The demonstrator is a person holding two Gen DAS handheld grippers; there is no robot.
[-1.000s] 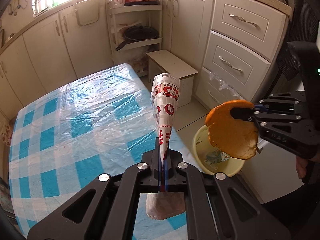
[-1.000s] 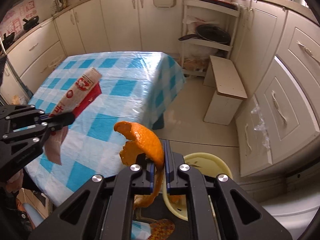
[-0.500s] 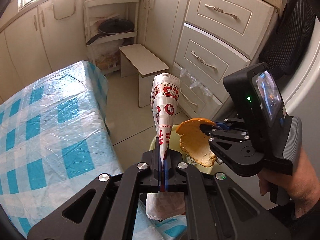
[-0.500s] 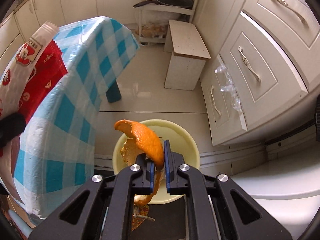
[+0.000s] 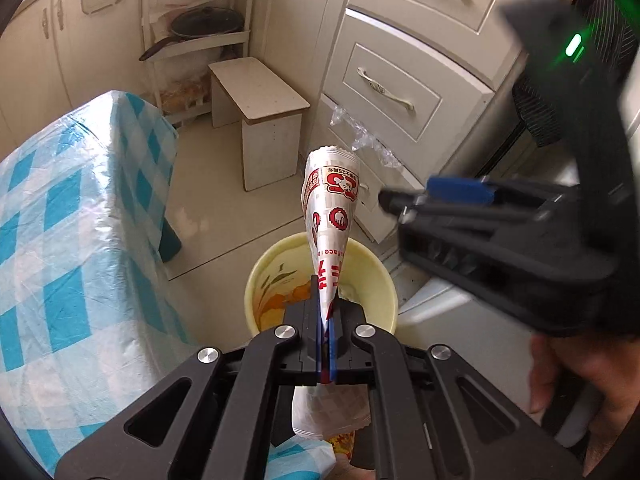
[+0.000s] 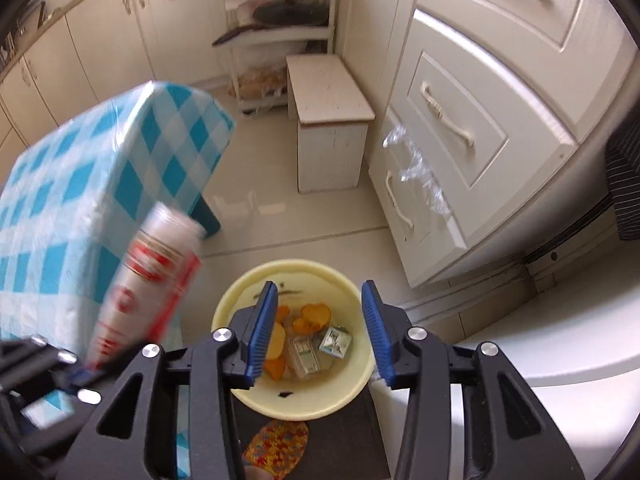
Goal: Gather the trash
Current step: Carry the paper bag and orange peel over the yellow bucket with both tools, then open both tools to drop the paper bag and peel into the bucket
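Observation:
My left gripper (image 5: 326, 320) is shut on a red-and-white snack wrapper (image 5: 330, 216), which sticks up above the yellow bin (image 5: 256, 280) on the floor. In the right wrist view the wrapper (image 6: 148, 272) appears blurred at the left, with the left gripper (image 6: 80, 376) below it. My right gripper (image 6: 320, 332) hangs over the bin (image 6: 240, 292) with its jaws opening and nothing between the blue pads (image 6: 264, 328). Orange peel (image 6: 316, 314) lies inside the bin with small cartons. The right gripper (image 5: 394, 204) shows blurred at the right of the left wrist view, held by a hand (image 5: 580, 392).
A table with a blue checked cloth (image 5: 60, 220) stands left of the bin. A white stool (image 6: 328, 92) and a shelf with a pan (image 5: 208, 24) stand behind it. White drawers (image 6: 460, 120) line the right side. A patterned slipper (image 6: 276, 444) shows below the bin.
The right gripper opened and let go of the orange peel, which now lies in the bin. The left gripper carried the wrapper from above the table to over the bin.

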